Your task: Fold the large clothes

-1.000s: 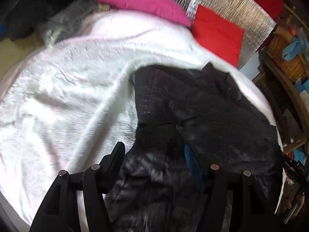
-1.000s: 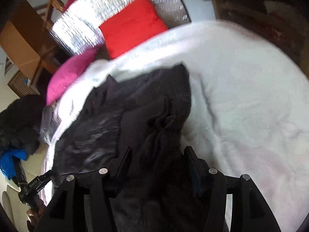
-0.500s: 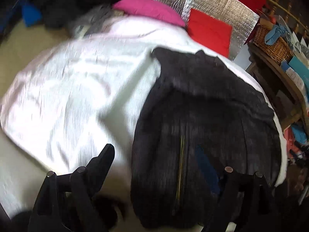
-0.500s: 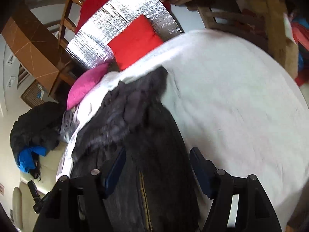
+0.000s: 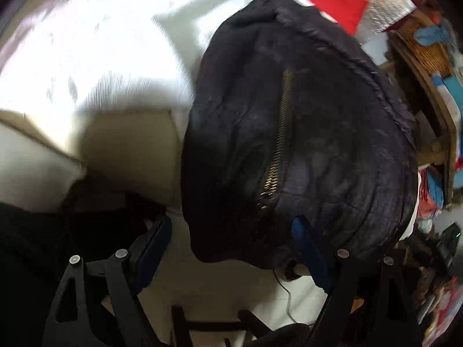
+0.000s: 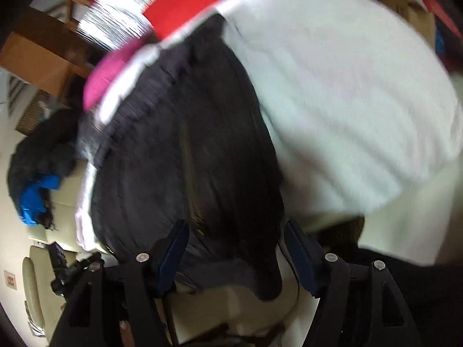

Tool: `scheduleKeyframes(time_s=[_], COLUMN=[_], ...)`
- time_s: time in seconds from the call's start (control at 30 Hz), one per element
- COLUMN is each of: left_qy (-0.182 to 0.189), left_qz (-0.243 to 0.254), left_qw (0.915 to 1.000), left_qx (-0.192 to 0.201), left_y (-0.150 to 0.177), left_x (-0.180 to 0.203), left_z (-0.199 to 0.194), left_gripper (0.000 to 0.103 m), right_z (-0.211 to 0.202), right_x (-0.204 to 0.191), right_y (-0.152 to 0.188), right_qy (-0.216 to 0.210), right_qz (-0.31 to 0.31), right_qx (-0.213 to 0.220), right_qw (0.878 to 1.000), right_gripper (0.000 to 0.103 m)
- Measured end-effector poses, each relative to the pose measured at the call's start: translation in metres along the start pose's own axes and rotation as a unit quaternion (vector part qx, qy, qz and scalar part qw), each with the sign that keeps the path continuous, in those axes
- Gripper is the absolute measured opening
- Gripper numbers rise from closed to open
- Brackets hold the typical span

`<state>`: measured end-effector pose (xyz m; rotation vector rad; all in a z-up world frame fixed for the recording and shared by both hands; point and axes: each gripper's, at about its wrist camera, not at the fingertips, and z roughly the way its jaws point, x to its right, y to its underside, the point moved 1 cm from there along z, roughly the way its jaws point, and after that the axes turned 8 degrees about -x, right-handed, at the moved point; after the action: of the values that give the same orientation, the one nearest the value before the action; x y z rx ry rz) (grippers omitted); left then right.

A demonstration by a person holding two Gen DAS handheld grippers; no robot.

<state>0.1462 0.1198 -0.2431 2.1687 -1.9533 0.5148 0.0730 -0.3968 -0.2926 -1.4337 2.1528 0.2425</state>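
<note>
Working over the near edge of the bed (image 5: 86,43), we are holding both grippers above a black jacket (image 5: 289,144) that is lying on the white fleece blanket (image 6: 347,86). The garment is lying along the bed, its brass zipper (image 5: 279,133) running down the middle and its hem end draping over the near edge, so the edge nearest us is easiest to reach for a fold.

We are carrying the left gripper (image 5: 231,245) with its jaws wide; they have just been opening, and the hem corner is sitting in the gap between them without either pad pressing on it. We are carrying the right gripper (image 6: 235,245) with its jaws moderately wide; they too have just been opening, and the other part of the hem is hanging between them, likewise unclamped. Both views are blurred, so fine contact at the pads is not fully readable.

We are judging that the jacket is now spread flat and released, and that the next step calls for taking hold of the hem or a side to start a fold. The overhanging hem is the main risk: the cloth is heavy and slack, and it could slide off the bed if it is pulled toward us.

Behind the jacket, a red cushion (image 6: 182,5) and a pink cushion (image 6: 104,81) are resting near the head of the bed, well apart from the work area.
</note>
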Motion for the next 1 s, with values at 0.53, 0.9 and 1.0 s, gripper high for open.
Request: scheduleKeyframes(time_s=[0.53,0.9,1.0], left_qy=[-0.006,0.023,0.024], left_qz=[0.028,0.019,0.032], left_qw=[0.9994,0.996,0.9956], left_qx=[-0.022,-0.084,-0.085], left_y=[0.009,0.007,0.007], left_x=[0.013,0.014,0.022], left_z=[0.036,0.078,0.089], left_gripper=[0.057,0.083,0.083], right_z=[0.062,0.022,0.034], right_x=[-0.046,-0.011,-0.002], right_y=[0.016,0.014,0.012], right_qy=[0.09,0.128,0.083], right_qz=[-0.054,0.007,0.02], right_qx=[-0.079,-0.031,-0.06], right_qw=[0.991,0.991,0.995], right_gripper=[0.039,0.081,0.081])
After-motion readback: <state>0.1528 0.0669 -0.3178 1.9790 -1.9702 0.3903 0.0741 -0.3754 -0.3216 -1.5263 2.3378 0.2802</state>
